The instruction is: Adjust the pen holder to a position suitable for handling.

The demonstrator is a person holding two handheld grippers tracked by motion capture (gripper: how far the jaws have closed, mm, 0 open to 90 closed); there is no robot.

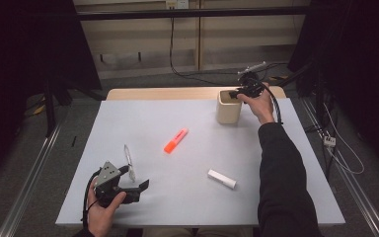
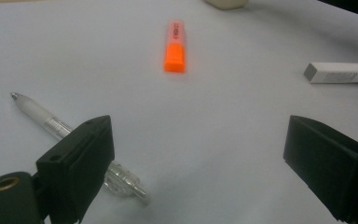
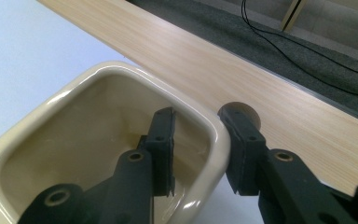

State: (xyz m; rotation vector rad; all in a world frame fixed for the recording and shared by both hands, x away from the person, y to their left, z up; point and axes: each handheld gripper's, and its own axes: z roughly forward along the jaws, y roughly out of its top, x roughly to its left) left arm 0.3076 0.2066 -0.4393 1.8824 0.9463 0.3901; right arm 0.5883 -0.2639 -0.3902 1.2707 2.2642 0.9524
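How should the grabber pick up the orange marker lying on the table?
Grip the orange marker across its middle, coming straight down from above. It lies flat on the table with bare space all round, so the fingers can drop to either long side. Its body is long and narrow, so turn the fingers crosswise to it. The open left gripper is nearer.

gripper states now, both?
Left gripper: open, holding nothing.
Right gripper: jaws straddle the cream ceramic square cup's rim; not clamped.

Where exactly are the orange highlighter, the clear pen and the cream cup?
orange highlighter [image 2: 175, 51], left gripper view, middle of its body.
clear pen [image 2: 42, 116], left gripper view, its barrel.
cream cup [image 1: 227, 112], high view, its outer wall.
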